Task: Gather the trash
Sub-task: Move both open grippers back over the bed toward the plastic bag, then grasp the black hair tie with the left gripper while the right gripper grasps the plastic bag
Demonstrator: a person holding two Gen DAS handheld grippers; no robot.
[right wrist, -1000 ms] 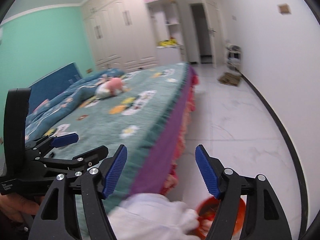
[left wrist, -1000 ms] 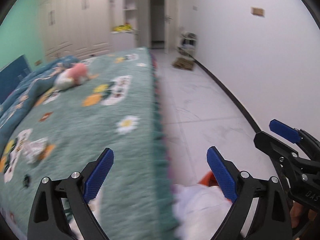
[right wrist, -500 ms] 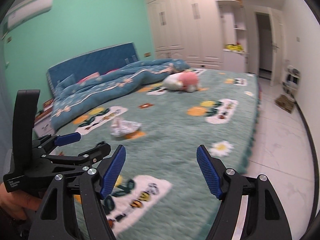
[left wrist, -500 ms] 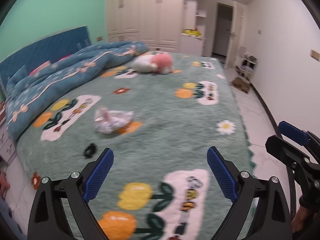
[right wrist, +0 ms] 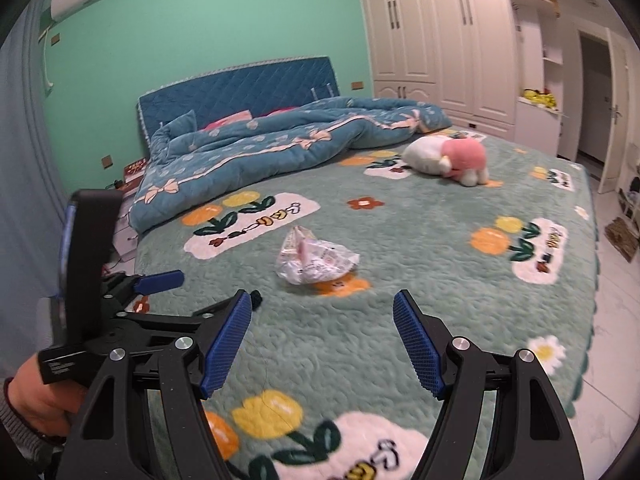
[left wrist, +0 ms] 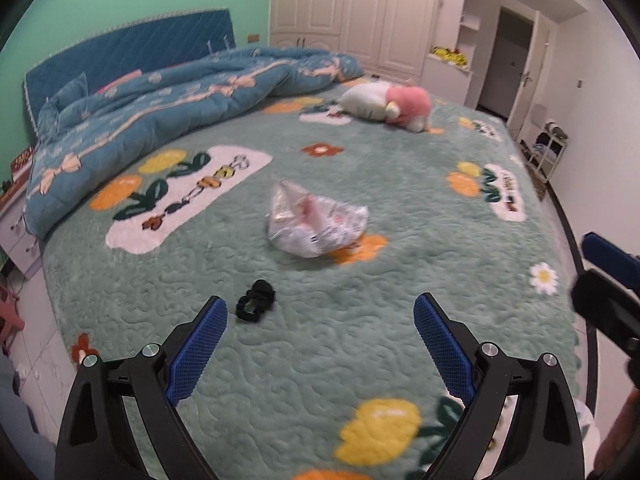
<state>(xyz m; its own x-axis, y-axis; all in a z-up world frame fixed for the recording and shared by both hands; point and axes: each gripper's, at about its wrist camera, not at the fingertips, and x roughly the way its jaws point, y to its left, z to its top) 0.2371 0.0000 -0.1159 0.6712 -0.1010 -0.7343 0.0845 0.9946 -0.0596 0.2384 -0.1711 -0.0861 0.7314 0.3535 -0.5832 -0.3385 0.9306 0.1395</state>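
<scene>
A crumpled white plastic wrapper [left wrist: 316, 222] lies on the green flowered bedspread [left wrist: 400, 184], ahead of both grippers; it also shows in the right wrist view [right wrist: 314, 262]. A small black object [left wrist: 256, 300] lies nearer, just ahead of my left gripper's left finger, and only its tip shows in the right wrist view [right wrist: 256, 299]. My left gripper [left wrist: 320, 344] is open and empty above the bed's near part. My right gripper [right wrist: 322, 344] is open and empty, to the right of the left one.
A rumpled blue quilt [left wrist: 160, 112] covers the head end by the blue headboard [right wrist: 236, 92]. A pink and white plush toy [left wrist: 388, 106] lies further back. White wardrobes [right wrist: 440, 40] and a doorway [left wrist: 508, 76] stand behind. White tiled floor [right wrist: 616, 320] runs along the bed's right side.
Both views have swung left, from the floor beside the bed onto the bedspread, and moved closer to the wrapper. Both grippers stayed open.
</scene>
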